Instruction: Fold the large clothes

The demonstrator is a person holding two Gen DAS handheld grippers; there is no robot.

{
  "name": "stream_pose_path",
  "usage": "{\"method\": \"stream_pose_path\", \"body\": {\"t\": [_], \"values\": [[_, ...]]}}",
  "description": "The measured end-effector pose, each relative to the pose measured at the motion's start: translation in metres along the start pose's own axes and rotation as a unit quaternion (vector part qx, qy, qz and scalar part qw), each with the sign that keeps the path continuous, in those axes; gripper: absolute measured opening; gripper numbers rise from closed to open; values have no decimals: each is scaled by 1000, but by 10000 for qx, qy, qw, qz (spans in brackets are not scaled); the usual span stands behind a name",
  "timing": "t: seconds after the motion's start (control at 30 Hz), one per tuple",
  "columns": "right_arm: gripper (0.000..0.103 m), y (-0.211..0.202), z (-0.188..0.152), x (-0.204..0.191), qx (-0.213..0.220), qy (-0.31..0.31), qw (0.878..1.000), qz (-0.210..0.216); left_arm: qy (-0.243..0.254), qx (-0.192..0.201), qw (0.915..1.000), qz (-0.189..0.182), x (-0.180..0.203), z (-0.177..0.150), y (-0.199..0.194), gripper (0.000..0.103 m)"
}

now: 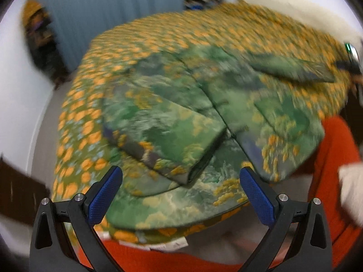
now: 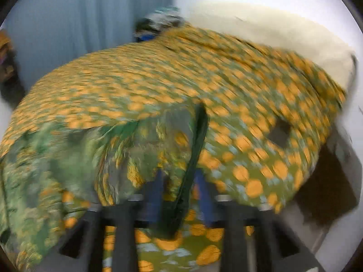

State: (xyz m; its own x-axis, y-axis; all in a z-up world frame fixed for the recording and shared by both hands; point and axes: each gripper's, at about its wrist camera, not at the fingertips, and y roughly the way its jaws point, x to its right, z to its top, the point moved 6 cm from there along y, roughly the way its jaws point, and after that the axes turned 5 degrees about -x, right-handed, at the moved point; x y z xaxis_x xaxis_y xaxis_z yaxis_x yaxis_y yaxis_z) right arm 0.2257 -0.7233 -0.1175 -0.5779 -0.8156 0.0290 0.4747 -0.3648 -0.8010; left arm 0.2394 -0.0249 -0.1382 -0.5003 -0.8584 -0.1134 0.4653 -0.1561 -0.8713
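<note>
Both views are smeared with motion blur, so you get little fine detail. One green, leaf-and-flower printed garment (image 1: 204, 117) lies on the bed, spread over the olive bedspread dotted with orange spots (image 1: 158, 36); its fold lines are soft, and how many layers are stacked you cannot tell. Your left gripper (image 1: 181, 179) hovers over the garment's near hem, its two blue-padded fingers (image 1: 106, 195) spread wide and released, nothing between them. In the right wrist view, your right gripper (image 2: 179, 195) is badly blurred: a dark green edge of the garment (image 2: 190, 170) hangs between its two blue fingers (image 2: 154, 195), but whether the pads press on it you cannot tell. A person's orange clothing (image 1: 333, 158) is cut off at the left view's right edge. One pale cream pillow (image 2: 272, 31) sits at the bed's far side, and a blue curtain (image 2: 90, 22) hangs behind.
</note>
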Motion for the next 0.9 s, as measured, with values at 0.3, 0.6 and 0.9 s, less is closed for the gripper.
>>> {"method": "stream_pose_path", "body": {"t": [0.3, 0.6, 0.9], "values": [[52, -41, -35, 1, 351, 182, 9983, 435, 1638, -907, 9823, 25, 25, 9, 109, 102], [54, -104, -87, -118, 606, -663, 9808, 1731, 1047, -1250, 9848, -599, -6, 1, 132, 35], [54, -155, -114, -236, 765, -1699, 9476, 2594, -370, -69, 9969, -696, -75, 18, 37, 11]]}}
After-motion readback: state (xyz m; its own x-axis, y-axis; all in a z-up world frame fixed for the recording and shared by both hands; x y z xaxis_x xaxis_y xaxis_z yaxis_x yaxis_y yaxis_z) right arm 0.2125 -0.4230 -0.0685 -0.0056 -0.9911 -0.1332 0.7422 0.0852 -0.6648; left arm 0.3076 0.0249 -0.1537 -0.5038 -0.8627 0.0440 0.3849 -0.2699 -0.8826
